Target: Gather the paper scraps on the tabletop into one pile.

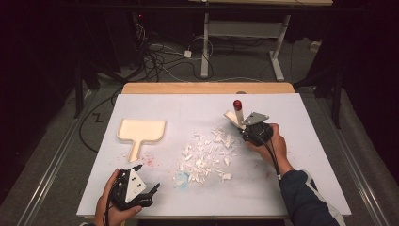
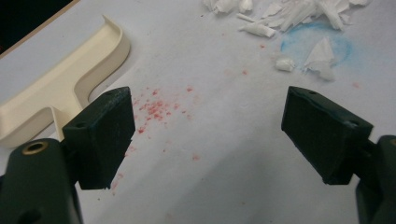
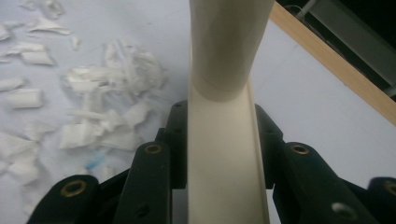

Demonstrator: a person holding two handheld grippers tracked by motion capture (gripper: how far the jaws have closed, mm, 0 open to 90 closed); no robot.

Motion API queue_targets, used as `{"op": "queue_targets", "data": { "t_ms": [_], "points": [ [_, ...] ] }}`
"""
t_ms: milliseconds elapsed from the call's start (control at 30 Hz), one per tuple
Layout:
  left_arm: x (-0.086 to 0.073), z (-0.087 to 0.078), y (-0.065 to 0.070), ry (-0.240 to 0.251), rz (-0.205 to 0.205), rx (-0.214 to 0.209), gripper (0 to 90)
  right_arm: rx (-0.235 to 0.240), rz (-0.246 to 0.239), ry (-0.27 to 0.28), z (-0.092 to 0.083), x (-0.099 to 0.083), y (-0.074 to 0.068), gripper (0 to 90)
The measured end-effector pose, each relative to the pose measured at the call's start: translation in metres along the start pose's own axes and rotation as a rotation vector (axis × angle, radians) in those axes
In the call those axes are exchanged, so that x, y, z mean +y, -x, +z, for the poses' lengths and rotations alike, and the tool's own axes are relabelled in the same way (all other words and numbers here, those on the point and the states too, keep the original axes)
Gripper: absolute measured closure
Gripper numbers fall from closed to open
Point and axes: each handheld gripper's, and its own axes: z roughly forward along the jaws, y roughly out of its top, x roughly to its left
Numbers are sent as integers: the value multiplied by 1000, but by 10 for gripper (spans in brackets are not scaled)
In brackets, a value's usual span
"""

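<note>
A cream dustpan (image 1: 141,130) (image 2: 70,79) lies flat at the table's left, handle toward me. White paper scraps (image 1: 207,155) (image 2: 289,14) (image 3: 107,93) are strewn over the middle. My right gripper (image 1: 245,132) (image 3: 222,140) is shut on a cream sweeping tool with a red knob (image 1: 238,112) (image 3: 224,56), held tilted at the right edge of the scraps. My left gripper (image 1: 149,178) (image 2: 208,135) rests near the front left edge, open, with bare table between its jaws, just right of the dustpan's handle.
Red specks (image 1: 148,161) (image 2: 156,109) and a blue smear (image 1: 181,181) (image 2: 299,42) stain the white sheet (image 1: 291,179). The wooden table edge (image 1: 207,88) (image 3: 336,60) runs along the far side. Cables and desk legs (image 1: 205,52) stand on the floor beyond.
</note>
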Motion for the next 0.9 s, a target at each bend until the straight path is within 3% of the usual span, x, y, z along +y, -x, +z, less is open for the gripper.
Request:
{"op": "queue_targets", "data": {
  "t_ms": [167, 200, 367, 467, 533, 733, 900],
  "points": [
    [0, 2, 1, -4, 4, -6, 165, 47, -60, 19, -3, 4, -18, 680],
    [0, 2, 1, -5, 7, -8, 165, 82, -76, 33, -6, 5, -26, 679],
    [1, 2, 1, -4, 15, -12, 165, 139, -121, 51, -16, 5, -42, 679],
    [1, 3, 1, -4, 21, -15, 165, 198, -186, 69, -33, 2, -60, 680],
    [2, 3, 1, -5, 22, -14, 165, 225, -204, 77, -43, 0, -67, 681],
    [2, 2, 3, -4, 26, -13, 165, 244, -202, 124, -72, 1, -67, 682],
    [3, 2, 3, -2, 22, -13, 165, 200, -162, 169, -90, 3, -52, 682]
  ]
}}
